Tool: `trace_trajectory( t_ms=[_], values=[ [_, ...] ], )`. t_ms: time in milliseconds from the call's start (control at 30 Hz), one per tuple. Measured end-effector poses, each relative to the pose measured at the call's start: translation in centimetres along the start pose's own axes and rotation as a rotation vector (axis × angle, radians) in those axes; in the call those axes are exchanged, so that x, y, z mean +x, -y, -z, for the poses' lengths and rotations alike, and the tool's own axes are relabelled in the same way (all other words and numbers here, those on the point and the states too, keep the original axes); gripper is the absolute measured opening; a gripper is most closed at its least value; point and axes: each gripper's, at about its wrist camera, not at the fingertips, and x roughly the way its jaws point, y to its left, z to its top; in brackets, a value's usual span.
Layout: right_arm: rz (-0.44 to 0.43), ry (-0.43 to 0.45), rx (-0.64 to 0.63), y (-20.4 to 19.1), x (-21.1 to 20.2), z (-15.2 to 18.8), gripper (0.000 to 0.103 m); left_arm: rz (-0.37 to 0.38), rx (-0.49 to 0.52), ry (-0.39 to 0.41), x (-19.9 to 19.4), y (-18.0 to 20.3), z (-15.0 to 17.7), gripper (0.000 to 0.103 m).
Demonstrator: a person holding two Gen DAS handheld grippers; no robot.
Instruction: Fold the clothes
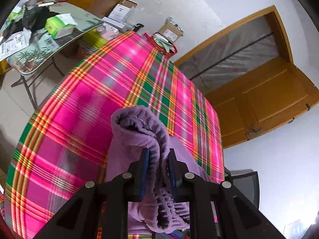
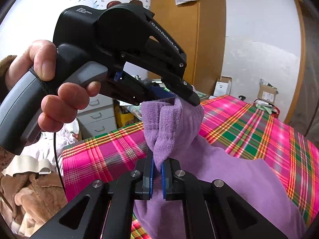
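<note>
A purple fleece garment [image 2: 229, 171] is lifted off the pink plaid cloth [image 2: 259, 123] that covers the table. My right gripper [image 2: 157, 165] is shut on a bunched fold of it. In the left wrist view my left gripper [image 1: 158, 155] is shut on a thick rolled edge of the purple garment [image 1: 137, 131], which drapes between the blue pads. The left gripper [image 2: 179, 97], held by a hand [image 2: 59, 91], also shows in the right wrist view, pinching the garment's top edge just above my right gripper. The rest of the garment hangs down onto the cloth.
A folding table [image 1: 65, 39] with a green box and papers stands to the left. Cardboard boxes [image 1: 171, 31] and a red-handled bag [image 1: 163, 43] lie past the table's far edge. A wooden door [image 1: 269, 103] is at the right. Brown clothing [image 2: 30, 195] lies lower left.
</note>
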Motion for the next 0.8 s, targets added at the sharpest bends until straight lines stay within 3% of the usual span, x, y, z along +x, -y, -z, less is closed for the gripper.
trace_trajectory(
  t_ms=[333, 800],
  values=[
    [0.046, 0.048, 0.033, 0.9, -4.2, 0.6, 0.006, 0.029, 0.075, -0.022, 0.9, 4.4, 1.3, 0.019],
    [0.104, 0.049, 0.088, 3.8, -7.0, 2.8, 0.006, 0.029, 0.126, -0.094, 4.4, 8.6, 3.2, 0.019]
  ],
)
